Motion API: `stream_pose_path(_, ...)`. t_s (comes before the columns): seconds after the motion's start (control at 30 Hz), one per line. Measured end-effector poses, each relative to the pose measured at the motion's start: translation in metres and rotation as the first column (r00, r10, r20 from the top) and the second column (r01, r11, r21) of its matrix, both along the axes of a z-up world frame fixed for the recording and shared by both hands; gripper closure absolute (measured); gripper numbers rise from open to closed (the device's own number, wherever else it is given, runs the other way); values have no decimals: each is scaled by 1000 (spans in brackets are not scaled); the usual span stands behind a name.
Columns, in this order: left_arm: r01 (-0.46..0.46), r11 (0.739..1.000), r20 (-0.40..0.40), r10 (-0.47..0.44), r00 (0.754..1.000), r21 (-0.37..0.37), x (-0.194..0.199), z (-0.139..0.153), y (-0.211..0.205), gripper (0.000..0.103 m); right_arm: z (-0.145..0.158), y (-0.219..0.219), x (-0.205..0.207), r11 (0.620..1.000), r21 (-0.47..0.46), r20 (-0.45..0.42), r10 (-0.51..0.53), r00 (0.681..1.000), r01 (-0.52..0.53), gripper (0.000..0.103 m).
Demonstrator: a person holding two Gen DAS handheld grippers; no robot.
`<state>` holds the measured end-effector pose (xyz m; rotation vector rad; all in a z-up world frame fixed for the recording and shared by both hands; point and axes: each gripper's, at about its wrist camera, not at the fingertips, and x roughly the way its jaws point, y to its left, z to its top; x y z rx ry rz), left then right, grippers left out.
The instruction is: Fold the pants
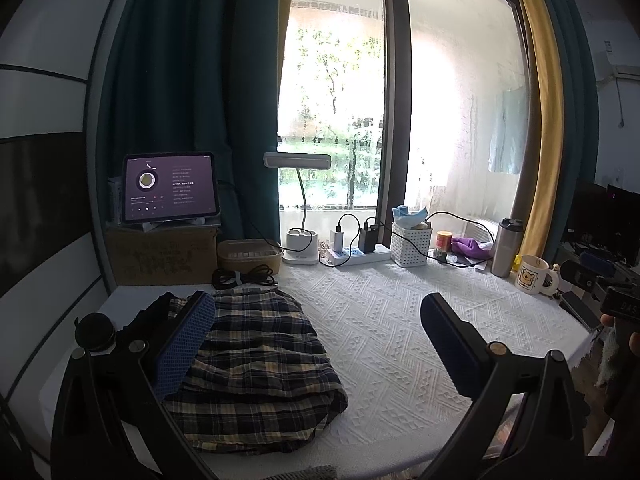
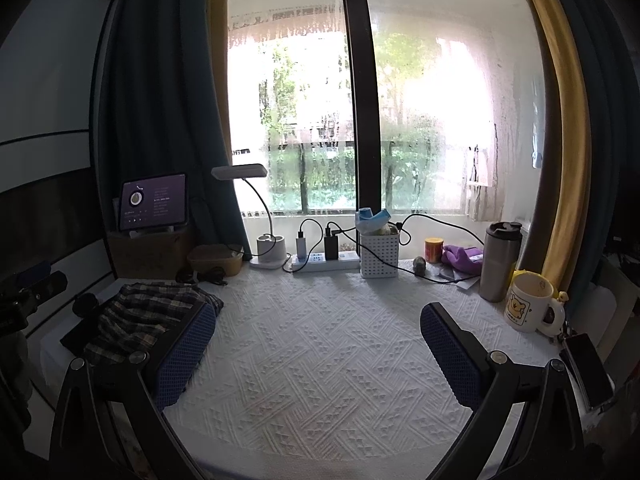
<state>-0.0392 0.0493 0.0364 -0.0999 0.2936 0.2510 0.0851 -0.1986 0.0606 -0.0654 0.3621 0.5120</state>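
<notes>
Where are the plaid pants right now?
The plaid pants lie folded at the table's left, just in front of the cardboard box, by the left gripper's fingers.

1 pants (image 1: 256, 364), 1 mug (image 1: 531, 275), 1 tablet (image 1: 171, 187)

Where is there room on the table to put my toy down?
The bare white tablecloth is widest in the middle, between the plaid pants on the left and the mug on the right. The back edge is crowded: lamp, power strip, white basket, steel tumbler.
</notes>
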Motion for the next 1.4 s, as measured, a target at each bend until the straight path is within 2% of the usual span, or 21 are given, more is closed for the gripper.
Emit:
stream_pose_path(1.17,1,1000,-2,-1,1000,0,1,-1,0,1,-4,0,-1,1000,-5,-4,3,1000,-3,0)
stream_pose_path(1.4,35,999,5,-35,999,20,-1,-3,-4,1,-8,-2,3,1000,-9,-13,9,1000,-10,0)
